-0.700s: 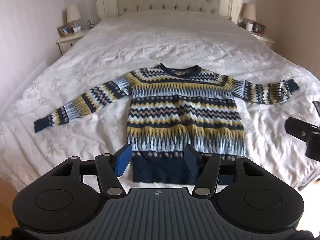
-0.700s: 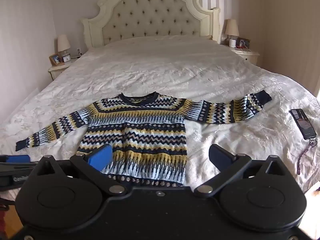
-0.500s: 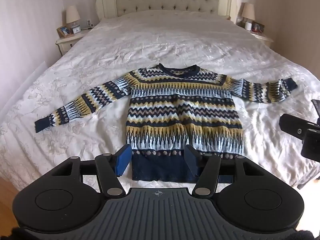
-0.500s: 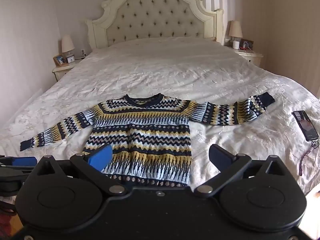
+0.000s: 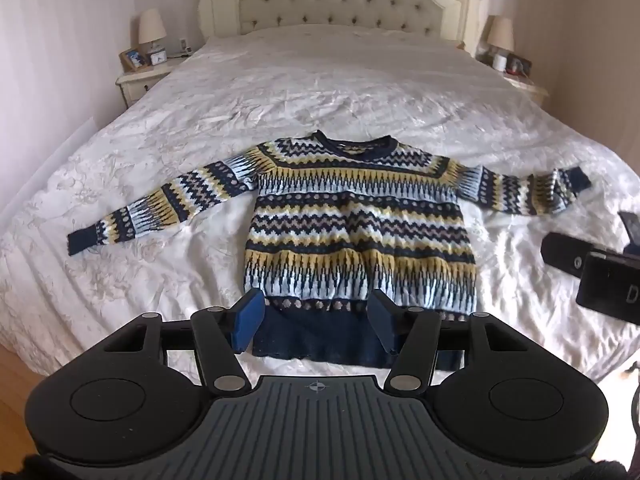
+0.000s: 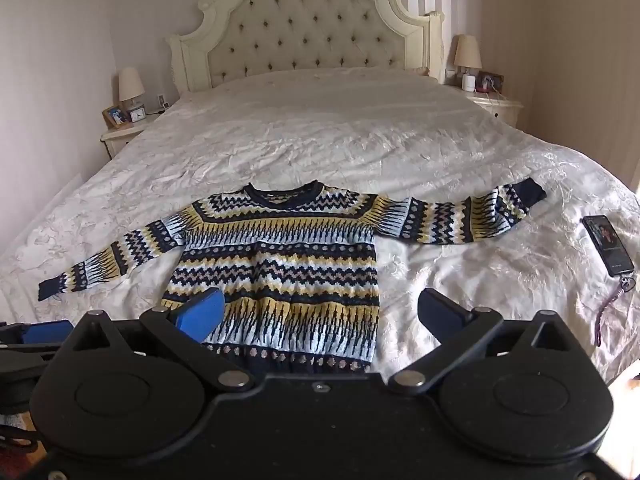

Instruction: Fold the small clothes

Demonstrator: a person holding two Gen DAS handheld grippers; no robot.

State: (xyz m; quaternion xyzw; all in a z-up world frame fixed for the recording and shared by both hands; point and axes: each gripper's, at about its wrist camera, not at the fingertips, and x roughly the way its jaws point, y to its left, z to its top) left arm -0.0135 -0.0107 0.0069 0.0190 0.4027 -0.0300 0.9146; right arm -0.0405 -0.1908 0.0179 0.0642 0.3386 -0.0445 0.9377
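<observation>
A navy, yellow and pale-blue patterned sweater (image 5: 360,232) lies flat on the white bed, front up, both sleeves spread out to the sides. It also shows in the right wrist view (image 6: 280,264). My left gripper (image 5: 316,320) is open and empty, hovering above the sweater's navy hem (image 5: 320,340). My right gripper (image 6: 320,312) is open wide and empty, above the lower right part of the sweater. The right gripper's body shows at the right edge of the left wrist view (image 5: 592,272).
A white quilted bedspread (image 6: 340,136) covers the bed up to a tufted headboard (image 6: 308,36). A phone with a strap (image 6: 608,244) lies on the bed right of the right sleeve. Nightstands with lamps (image 6: 130,88) stand on both sides.
Both grippers have drifted slightly, so the sweater sits a little differently in each view. The sweater itself has not moved.
</observation>
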